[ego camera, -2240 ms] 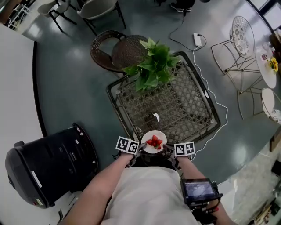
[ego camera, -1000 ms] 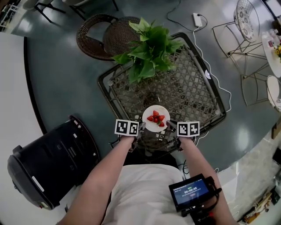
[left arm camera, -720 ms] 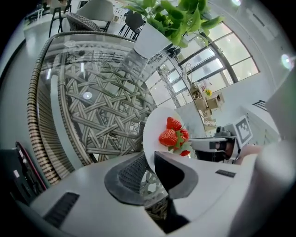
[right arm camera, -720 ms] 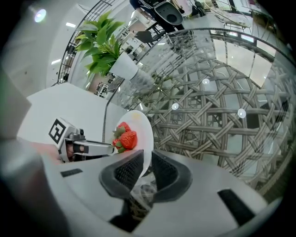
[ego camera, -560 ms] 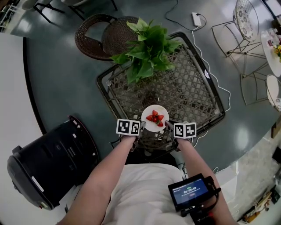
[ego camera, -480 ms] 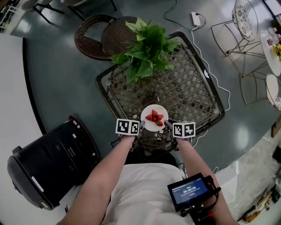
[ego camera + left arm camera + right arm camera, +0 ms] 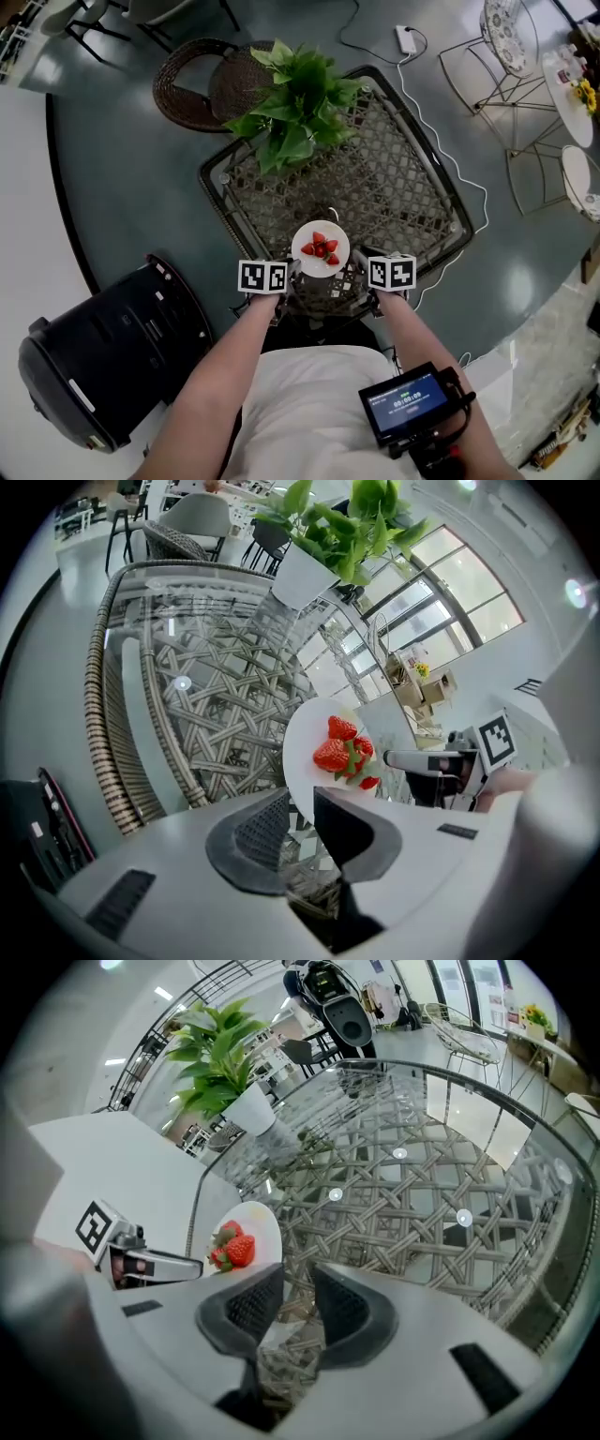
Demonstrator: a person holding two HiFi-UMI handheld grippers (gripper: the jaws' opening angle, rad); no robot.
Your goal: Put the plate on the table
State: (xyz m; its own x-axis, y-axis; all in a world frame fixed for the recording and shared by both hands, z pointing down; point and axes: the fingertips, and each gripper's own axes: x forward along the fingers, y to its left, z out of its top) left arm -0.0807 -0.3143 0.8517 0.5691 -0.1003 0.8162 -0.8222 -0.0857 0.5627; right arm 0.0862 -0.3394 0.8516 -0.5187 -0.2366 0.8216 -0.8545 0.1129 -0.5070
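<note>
While the plate (image 7: 334, 263) of strawberries (image 7: 320, 247) sits over the near edge of the glass-topped wicker desk (image 7: 394, 192), I cannot tell whether it rests on the glass or hangs just above it. The left gripper (image 7: 292, 272) pinches its left rim and the right gripper (image 7: 354, 270) its right rim, jaws drawn narrowly onto the edge.
</note>
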